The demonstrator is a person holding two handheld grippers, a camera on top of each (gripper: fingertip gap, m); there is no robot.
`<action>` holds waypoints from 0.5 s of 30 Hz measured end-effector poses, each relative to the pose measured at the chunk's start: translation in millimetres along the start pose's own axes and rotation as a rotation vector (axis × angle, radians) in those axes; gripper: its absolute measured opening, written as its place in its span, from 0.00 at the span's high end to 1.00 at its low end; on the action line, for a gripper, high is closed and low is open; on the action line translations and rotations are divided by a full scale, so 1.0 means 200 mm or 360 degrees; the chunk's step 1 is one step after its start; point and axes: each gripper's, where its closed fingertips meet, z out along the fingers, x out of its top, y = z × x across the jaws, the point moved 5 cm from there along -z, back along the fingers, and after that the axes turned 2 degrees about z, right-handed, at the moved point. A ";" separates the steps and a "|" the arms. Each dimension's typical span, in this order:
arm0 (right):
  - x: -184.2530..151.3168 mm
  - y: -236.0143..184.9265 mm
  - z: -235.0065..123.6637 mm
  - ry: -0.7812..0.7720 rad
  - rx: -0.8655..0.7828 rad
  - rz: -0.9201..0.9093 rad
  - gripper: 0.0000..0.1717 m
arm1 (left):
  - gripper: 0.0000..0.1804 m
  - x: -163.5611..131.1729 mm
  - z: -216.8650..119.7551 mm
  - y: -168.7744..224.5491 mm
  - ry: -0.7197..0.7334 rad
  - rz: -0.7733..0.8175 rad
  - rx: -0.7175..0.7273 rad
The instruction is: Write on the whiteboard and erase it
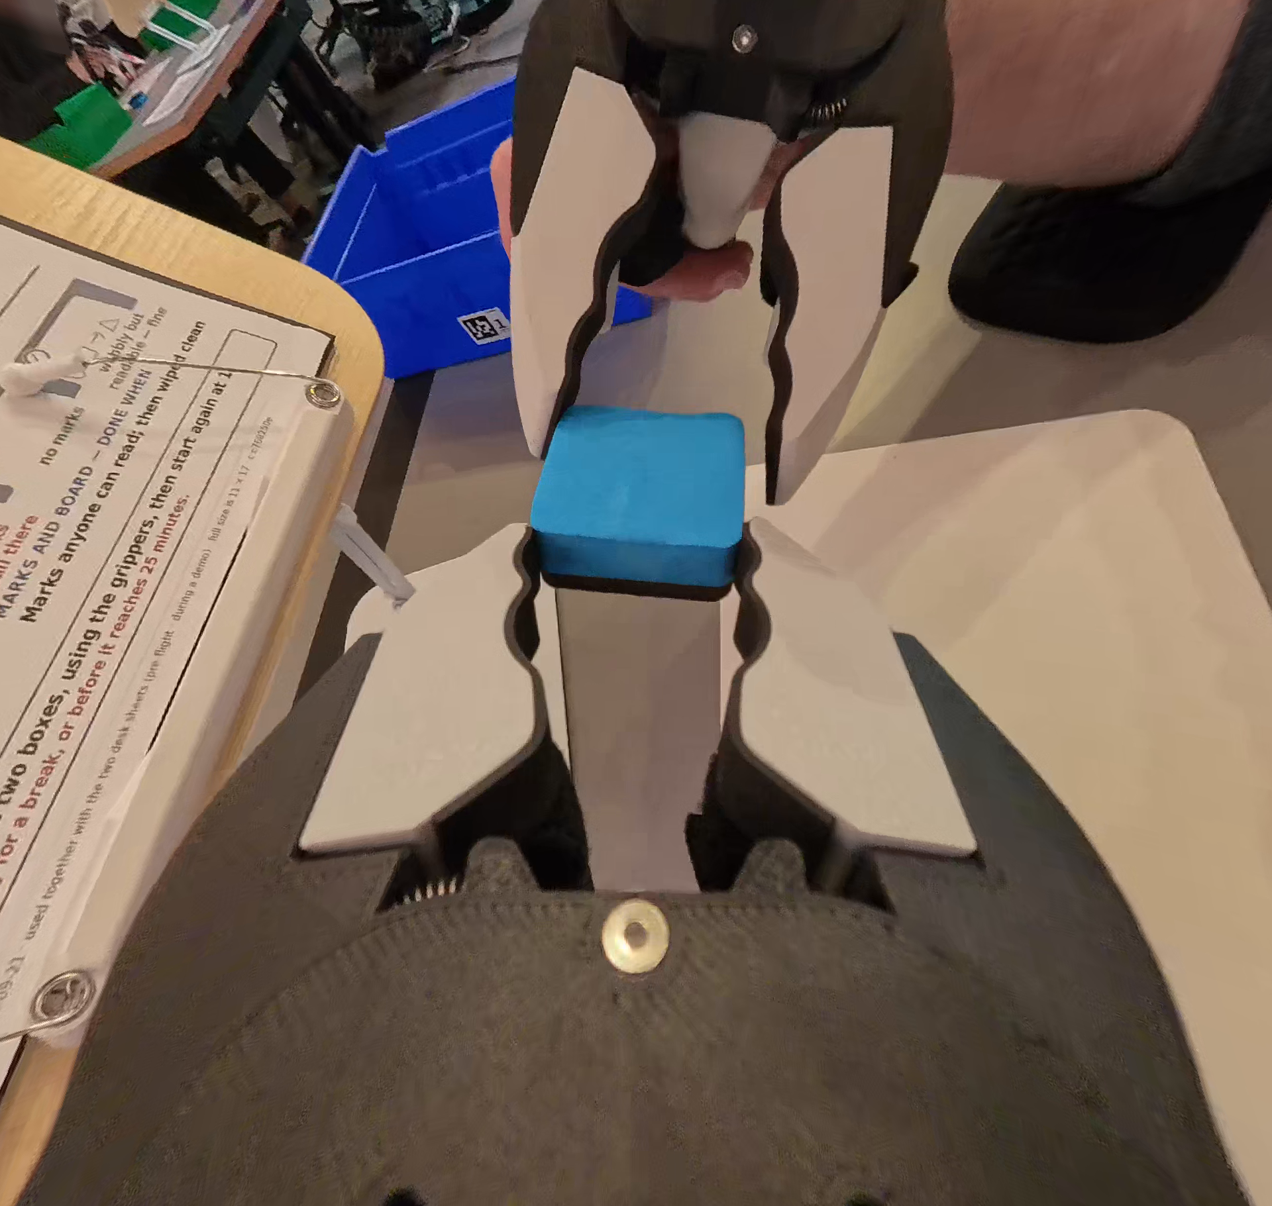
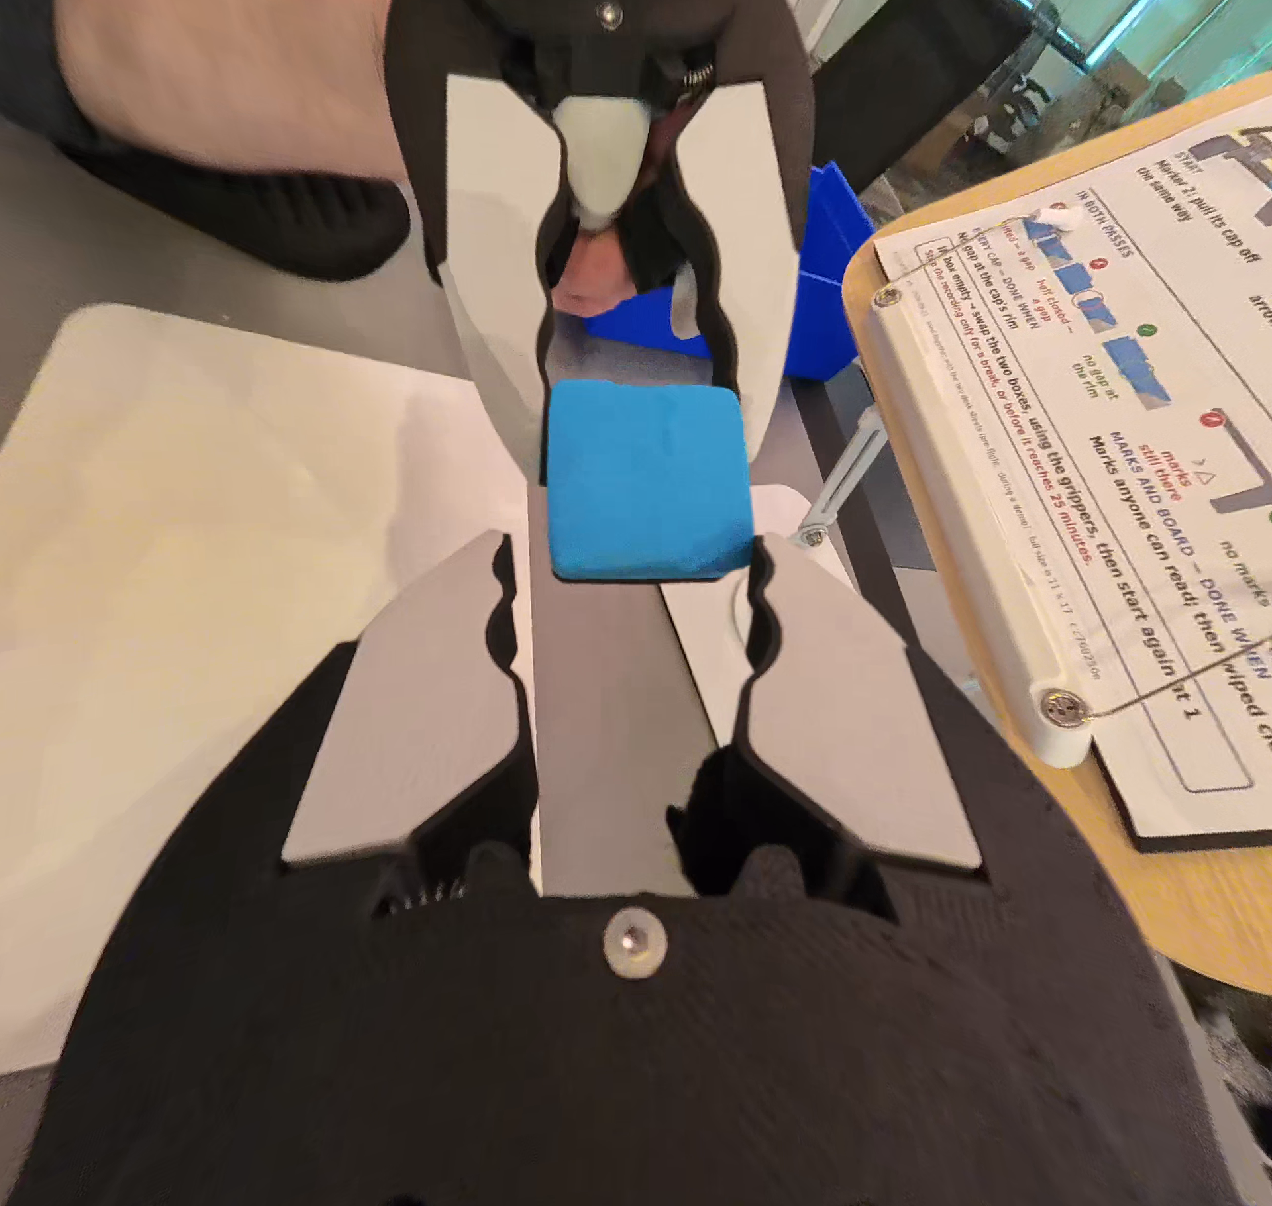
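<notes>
A blue eraser (image 1: pixel 640 478) with a black underside sits between my two grippers, which face each other over the white whiteboard (image 1: pixel 998 588). My left gripper (image 1: pixel 637 540) is shut on the eraser, with both pads pressed on its sides. In the right wrist view the eraser (image 2: pixel 647 478) lies between the fingertips of my right gripper (image 2: pixel 632 543). That gripper is open: its right fingertip (image 2: pixel 760 554) touches the eraser, while a gap shows at the left one. The left gripper also shows in the right wrist view (image 2: pixel 643 430), clamping the eraser's far end. The whiteboard (image 2: pixel 206 485) shows no marks.
A printed instruction sheet (image 1: pixel 138 519) on a white board lies on a wooden table (image 1: pixel 358 375) beside the whiteboard, and also shows in the right wrist view (image 2: pixel 1136 485). A blue bin (image 1: pixel 427 223) stands on the floor beyond. A person's dark shoe (image 1: pixel 1101 251) is close behind the right gripper. The grippers are tip to tip, or close to it.
</notes>
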 end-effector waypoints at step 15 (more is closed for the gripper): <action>-0.10 0.01 -0.02 -0.0453 -0.0043 -0.0106 0.66 | 0.68 -0.03 0.06 0.02 -0.0228 0.0060 0.0082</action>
